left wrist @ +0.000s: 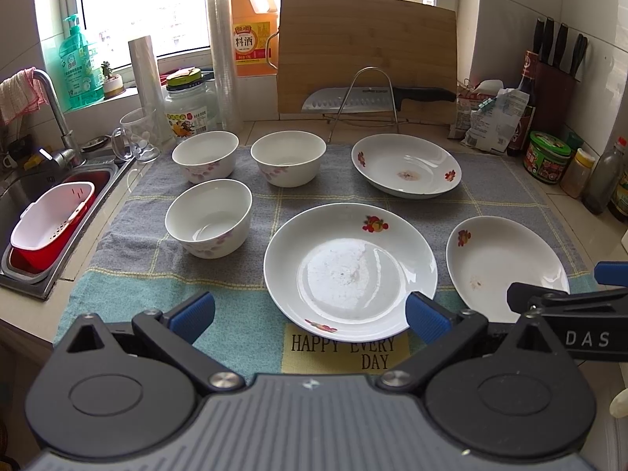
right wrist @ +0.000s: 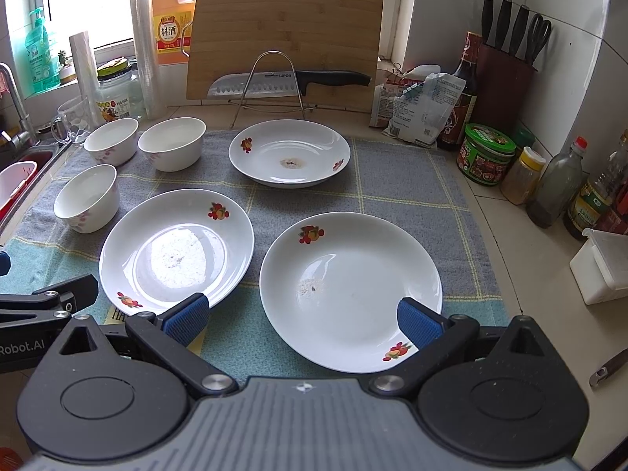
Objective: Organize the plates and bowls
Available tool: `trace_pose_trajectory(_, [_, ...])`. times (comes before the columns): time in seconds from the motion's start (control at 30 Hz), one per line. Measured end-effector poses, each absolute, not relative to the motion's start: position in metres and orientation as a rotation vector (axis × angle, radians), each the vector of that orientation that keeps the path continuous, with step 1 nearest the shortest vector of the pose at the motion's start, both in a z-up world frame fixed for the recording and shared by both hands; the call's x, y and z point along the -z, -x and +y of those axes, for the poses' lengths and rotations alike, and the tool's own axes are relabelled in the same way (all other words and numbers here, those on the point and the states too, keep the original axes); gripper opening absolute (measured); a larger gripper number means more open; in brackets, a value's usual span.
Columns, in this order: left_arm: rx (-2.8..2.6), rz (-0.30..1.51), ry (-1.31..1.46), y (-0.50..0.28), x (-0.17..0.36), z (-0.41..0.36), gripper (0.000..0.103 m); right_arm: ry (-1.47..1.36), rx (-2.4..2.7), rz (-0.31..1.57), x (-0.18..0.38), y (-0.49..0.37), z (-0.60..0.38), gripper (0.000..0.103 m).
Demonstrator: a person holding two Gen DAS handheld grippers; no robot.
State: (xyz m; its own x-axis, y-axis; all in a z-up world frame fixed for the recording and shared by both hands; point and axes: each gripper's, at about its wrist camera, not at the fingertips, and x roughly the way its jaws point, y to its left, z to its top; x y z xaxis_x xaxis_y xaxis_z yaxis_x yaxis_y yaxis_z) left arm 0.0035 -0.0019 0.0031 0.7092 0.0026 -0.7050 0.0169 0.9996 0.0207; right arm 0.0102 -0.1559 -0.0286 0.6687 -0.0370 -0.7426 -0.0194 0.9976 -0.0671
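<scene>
Three white plates with fruit prints lie on a grey-blue cloth (left wrist: 251, 314): a near middle plate (left wrist: 350, 271), a near right plate (left wrist: 506, 263) and a far plate (left wrist: 406, 165). Three white bowls stand at the left: a near bowl (left wrist: 209, 218), a far left bowl (left wrist: 205, 157) and a far middle bowl (left wrist: 288, 158). My left gripper (left wrist: 310, 316) is open and empty, above the near middle plate's front edge. My right gripper (right wrist: 302, 322) is open and empty, above the front of the near right plate (right wrist: 350, 290). The right view also shows the middle plate (right wrist: 176, 251) and far plate (right wrist: 289, 153).
A sink (left wrist: 23, 204) with a red and white basket (left wrist: 51, 227) lies at the left. A cutting board (left wrist: 367, 55), a knife on a rack (left wrist: 376, 98), bottles and jars (right wrist: 557, 184) line the back and right. A glass mug (left wrist: 137, 135) stands near the bowls.
</scene>
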Motion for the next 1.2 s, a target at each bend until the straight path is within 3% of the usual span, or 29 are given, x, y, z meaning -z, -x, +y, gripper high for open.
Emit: trace_pose_trajectory(1.2, [-0.015, 0.745, 0.016, 0.001, -0.007, -0.021, 0.102, 0.076, -0.092, 0.716, 0.032, -0.001, -0.191, 0.103])
